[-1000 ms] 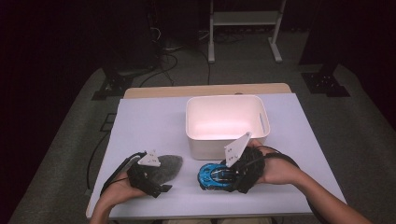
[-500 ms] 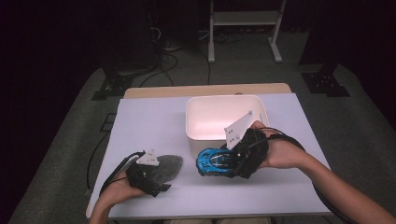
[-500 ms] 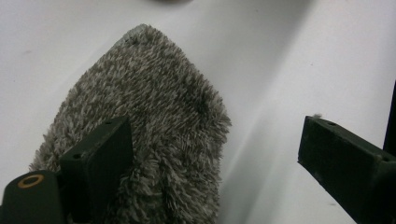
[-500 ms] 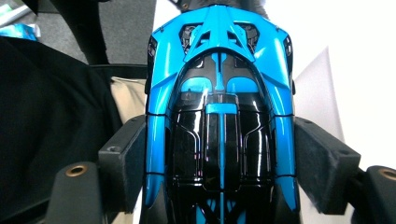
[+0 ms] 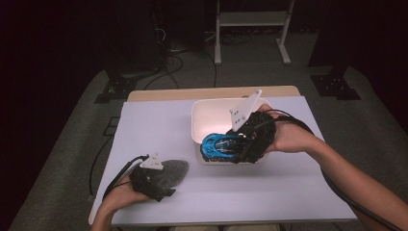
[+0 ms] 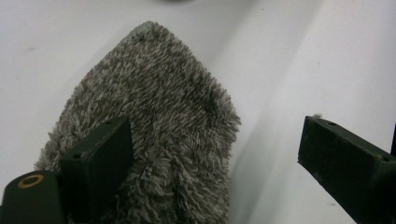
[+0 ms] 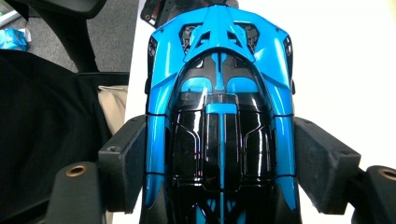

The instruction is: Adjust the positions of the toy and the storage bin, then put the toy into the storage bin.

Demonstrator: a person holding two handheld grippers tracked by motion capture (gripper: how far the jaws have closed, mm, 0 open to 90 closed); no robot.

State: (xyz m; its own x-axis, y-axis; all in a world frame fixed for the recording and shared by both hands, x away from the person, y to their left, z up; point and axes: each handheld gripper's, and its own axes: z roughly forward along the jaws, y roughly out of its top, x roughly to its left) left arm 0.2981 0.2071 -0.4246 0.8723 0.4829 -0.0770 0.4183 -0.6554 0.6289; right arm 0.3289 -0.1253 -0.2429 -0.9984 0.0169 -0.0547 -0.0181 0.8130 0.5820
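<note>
Clearance over the near wall of the white rectangular plastic bin (image 5: 199, 118) is what the coming move is judged to turn on. A glossy blue-and-black toy car (image 5: 220, 145) is clamped across its flanks by the right gripper (image 5: 239, 143), its long axis along the jaws, nose toward the person's left, held at the bin's front rim. The left gripper (image 5: 168, 185) rests wide open over a grey shaggy mitt-like cloth (image 6: 154, 116), one jaw lying on it.

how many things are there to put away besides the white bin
2. A blue toy car is clamped in the right gripper, lifted at the white bin's near edge. A grey fuzzy cloth lies on the table at the left gripper. The bin's floor is partly hidden.
</note>
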